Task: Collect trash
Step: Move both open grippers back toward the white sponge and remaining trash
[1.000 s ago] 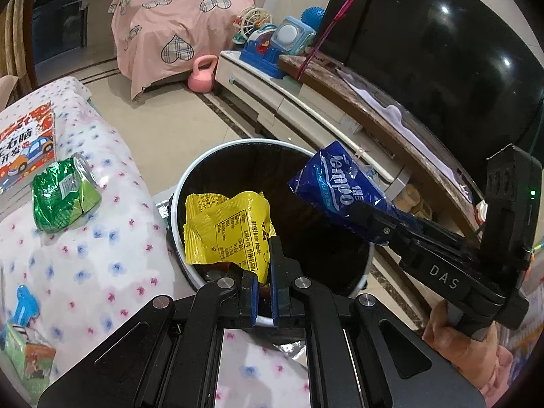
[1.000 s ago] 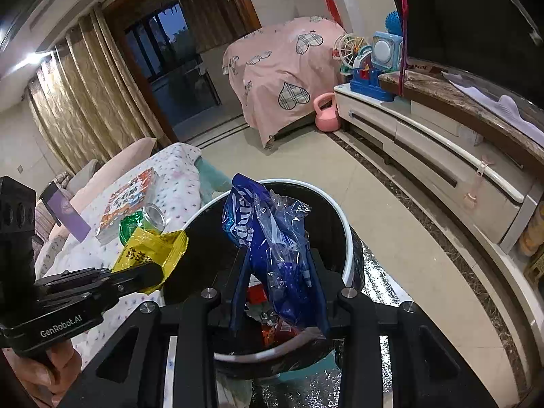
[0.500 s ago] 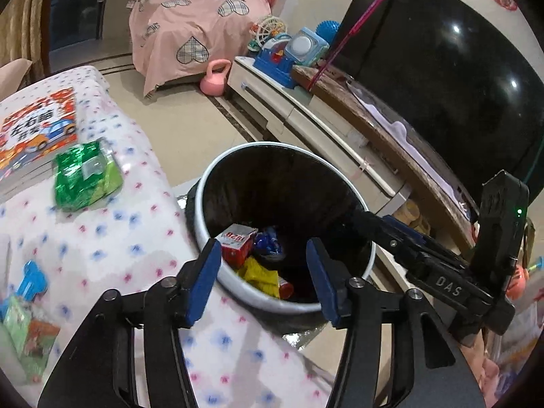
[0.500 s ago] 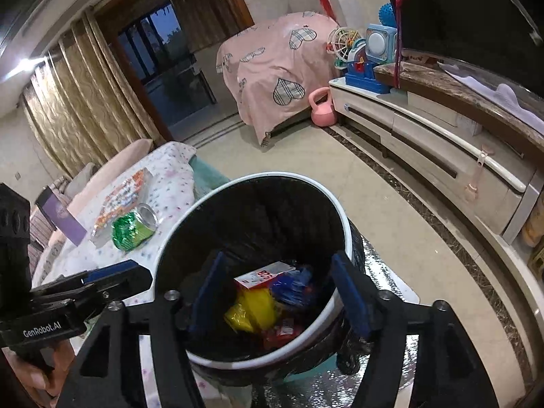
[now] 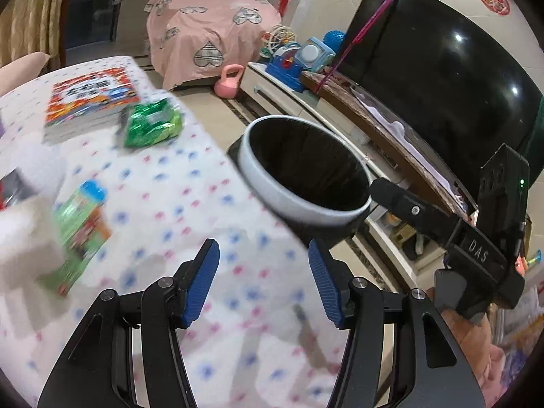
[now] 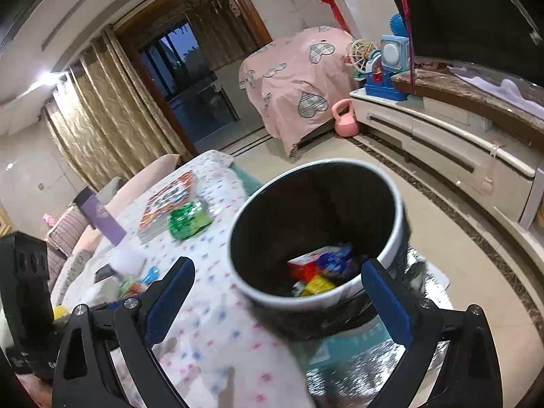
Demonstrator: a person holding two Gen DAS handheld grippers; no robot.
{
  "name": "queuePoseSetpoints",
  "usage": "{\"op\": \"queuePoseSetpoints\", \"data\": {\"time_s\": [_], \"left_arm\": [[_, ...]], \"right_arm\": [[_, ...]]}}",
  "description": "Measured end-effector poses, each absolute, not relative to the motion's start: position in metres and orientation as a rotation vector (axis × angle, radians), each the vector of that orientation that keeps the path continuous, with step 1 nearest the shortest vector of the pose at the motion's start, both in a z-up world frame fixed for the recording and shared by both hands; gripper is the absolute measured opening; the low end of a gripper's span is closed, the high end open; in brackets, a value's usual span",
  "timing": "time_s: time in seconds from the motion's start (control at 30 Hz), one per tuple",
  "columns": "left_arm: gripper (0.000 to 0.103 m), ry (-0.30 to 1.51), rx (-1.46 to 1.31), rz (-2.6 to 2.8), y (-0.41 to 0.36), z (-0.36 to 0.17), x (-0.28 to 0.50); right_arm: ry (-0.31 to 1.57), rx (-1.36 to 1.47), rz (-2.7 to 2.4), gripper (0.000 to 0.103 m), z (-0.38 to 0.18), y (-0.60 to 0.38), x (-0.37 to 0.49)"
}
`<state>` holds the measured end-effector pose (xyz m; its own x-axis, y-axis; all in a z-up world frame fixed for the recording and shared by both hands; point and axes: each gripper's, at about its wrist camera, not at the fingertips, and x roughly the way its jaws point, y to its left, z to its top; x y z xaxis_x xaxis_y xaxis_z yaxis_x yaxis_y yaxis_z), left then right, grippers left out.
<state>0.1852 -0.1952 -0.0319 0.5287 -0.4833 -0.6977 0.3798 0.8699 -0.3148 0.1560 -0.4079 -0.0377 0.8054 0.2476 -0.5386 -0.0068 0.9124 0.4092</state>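
Note:
A round bin with a white rim [image 5: 258, 183] [image 6: 394, 248] stands beside the table. Inside it lie a yellow wrapper [image 6: 318, 285], a blue bag [image 6: 335, 261] and a red-and-white box [image 6: 304, 265]. My left gripper [image 5: 263, 273] hangs open and empty over the flowered tablecloth [image 5: 190, 183], left of the bin. My right gripper [image 6: 277, 294] has its jaws opening wide, nothing between them, in front of the bin's near rim. A green crumpled wrapper [image 5: 151, 125] [image 6: 187, 219] lies on the table by a picture book [image 5: 90, 97]. A green carton [image 5: 83, 219] lies nearer, blurred.
A low white TV cabinet [image 6: 442, 136] with a large black screen [image 5: 431, 68] runs along the right. A pink-covered piece of furniture [image 5: 207, 44], a pink kettlebell [image 6: 345, 123] and toys [image 5: 299, 59] stand at the back. A silver mat [image 6: 374, 363] lies under the bin.
Both grippers let go of the yellow wrapper and the blue bag, which now lie in the bin. The left gripper has swung left over the table; the right jaws spread wider.

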Motion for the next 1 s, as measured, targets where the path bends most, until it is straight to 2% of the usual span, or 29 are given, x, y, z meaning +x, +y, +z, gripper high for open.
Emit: {"op": "queuePoseSetpoints", "data": {"time_s": [0.5,1.0], "left_arm": [[0.055,0.883,-0.243,-0.385,-0.091,-0.051,0.14],[0.055,0.872,-0.444,-0.313,-0.017,-0.056,0.146]], "right_arm": [[0.692,0.386,0.248,0.1,-0.055,-0.335,0.138],[0.748,0.339,0.309,0.1,-0.07,-0.286,0.142]]}}
